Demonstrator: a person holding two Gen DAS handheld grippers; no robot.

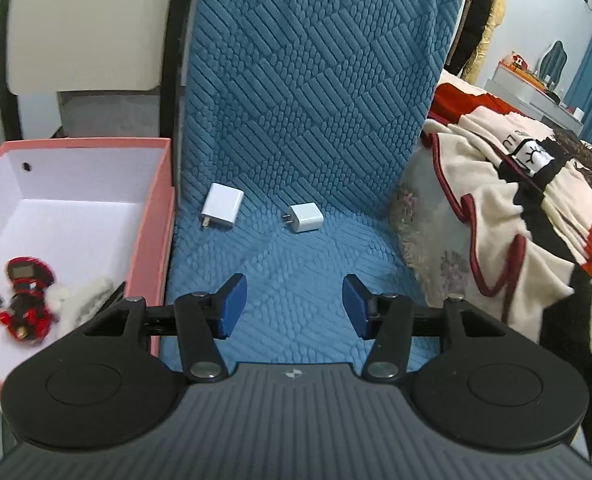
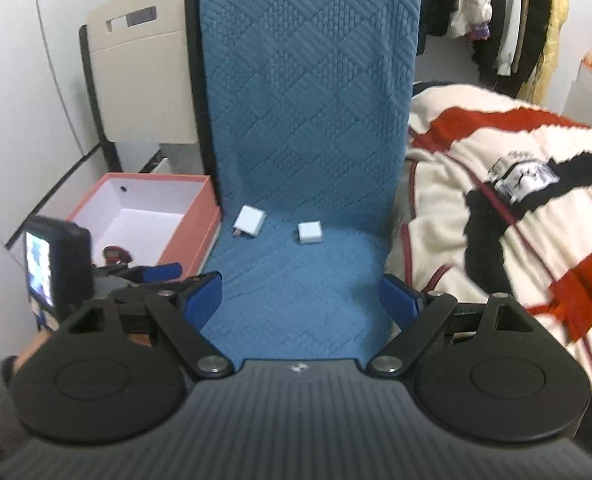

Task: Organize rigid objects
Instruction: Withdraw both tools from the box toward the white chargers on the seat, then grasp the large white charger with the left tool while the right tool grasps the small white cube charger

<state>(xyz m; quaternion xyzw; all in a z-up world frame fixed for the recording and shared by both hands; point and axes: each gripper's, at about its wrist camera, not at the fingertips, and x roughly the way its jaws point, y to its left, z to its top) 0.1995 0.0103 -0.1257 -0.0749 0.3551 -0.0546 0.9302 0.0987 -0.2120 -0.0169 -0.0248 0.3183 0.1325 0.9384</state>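
White chargers (image 1: 221,207) (image 1: 301,218) on blue seat (image 1: 296,280), pink box (image 1: 158,216) adj.

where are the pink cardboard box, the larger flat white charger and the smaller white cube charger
pink cardboard box (image 1: 158,216), left wrist view, on its right wall
larger flat white charger (image 1: 223,205), left wrist view, on its top face
smaller white cube charger (image 2: 310,232), right wrist view, on its top face

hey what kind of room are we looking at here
Probably a bedroom in a home: a cream, red and black fleece blanket heaped on a bed, coats on a hanging clothes rail, and a blue quilted chair cushion.
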